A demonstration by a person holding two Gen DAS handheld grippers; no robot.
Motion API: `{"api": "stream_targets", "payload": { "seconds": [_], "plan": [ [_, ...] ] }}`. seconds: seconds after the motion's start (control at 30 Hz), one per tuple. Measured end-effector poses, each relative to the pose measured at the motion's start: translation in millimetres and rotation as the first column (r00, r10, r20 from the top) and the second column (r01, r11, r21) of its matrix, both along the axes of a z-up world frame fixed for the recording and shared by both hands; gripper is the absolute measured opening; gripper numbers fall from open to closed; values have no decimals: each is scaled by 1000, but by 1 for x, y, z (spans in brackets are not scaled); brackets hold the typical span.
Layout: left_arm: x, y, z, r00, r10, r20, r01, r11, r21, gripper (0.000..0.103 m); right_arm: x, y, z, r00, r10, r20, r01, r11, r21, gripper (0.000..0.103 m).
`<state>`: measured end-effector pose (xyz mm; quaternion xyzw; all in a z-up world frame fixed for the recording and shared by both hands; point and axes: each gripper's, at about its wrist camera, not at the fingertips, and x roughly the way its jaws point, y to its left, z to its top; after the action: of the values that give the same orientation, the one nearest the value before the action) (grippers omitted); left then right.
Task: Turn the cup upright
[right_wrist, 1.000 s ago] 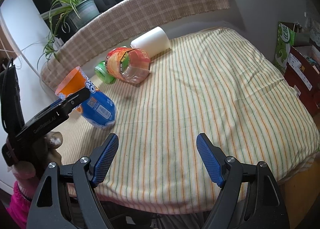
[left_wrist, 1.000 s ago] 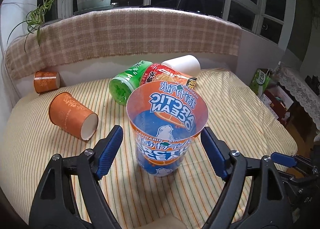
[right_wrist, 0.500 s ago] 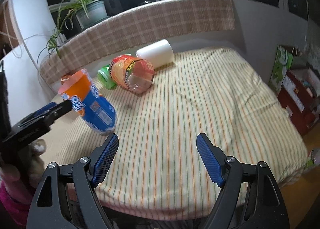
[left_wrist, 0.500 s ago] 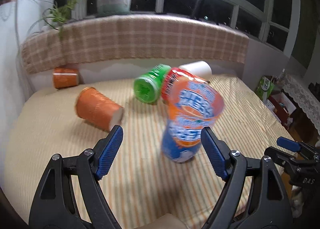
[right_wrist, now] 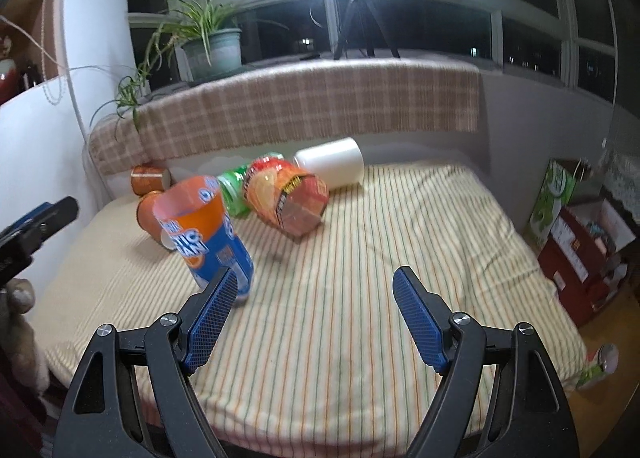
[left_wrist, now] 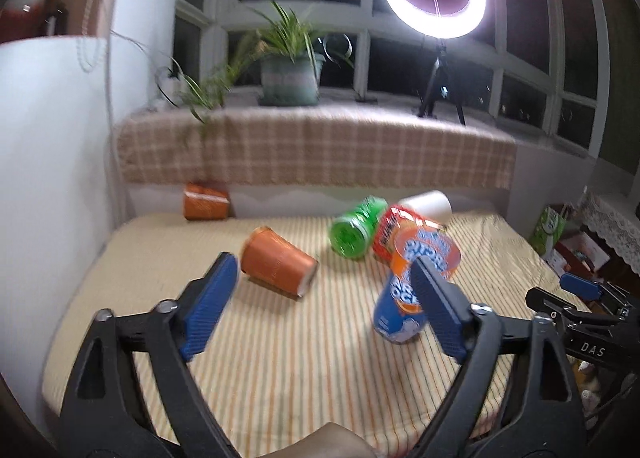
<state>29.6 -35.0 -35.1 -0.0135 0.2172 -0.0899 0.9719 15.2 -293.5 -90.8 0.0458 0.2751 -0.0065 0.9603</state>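
An orange and blue Arctic Ocean cup [left_wrist: 404, 298] stands upright, mouth up, on the striped cloth; it also shows in the right wrist view [right_wrist: 208, 234]. My left gripper [left_wrist: 320, 306] is open and empty, pulled back from the cup, whose right side sits behind the right fingertip [left_wrist: 436, 310]. My right gripper [right_wrist: 312, 318] is open and empty, low over the cloth, just right of the cup.
An orange paper cup [left_wrist: 276, 266] lies on its side, with another [left_wrist: 206, 207] at the back. A green cup [left_wrist: 356, 232], a red cup [right_wrist: 286, 198] and a white cup [right_wrist: 332, 166] lie together. Boxes [right_wrist: 580, 234] stand right of the table.
My left gripper has let go of the Arctic Ocean cup and backed away up and to the left. The cup now stands free. The right gripper rose and tilted up.
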Motion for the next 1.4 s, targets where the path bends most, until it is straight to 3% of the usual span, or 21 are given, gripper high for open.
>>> {"api": "stream_targets", "payload": {
  "seconds": [0.6,0.7,1.1,1.4],
  "plan": [
    [-31,20,9,994,79,74,-81,996,26,93,-19,26,28,979,-50,195,70,992,-101,82],
    [-35,22,9,992,93,83,-95,995,20,103,-21,26,30,973,-64,221,89,990,-106,84],
    [-40,24,11,987,118,106,-121,992,29,103,-31,24,33,948,-95,303,131,986,-102,86],
    [-39,26,10,985,137,108,-141,990,24,103,-31,18,32,945,-112,307,145,985,-88,86]
  ]
}}
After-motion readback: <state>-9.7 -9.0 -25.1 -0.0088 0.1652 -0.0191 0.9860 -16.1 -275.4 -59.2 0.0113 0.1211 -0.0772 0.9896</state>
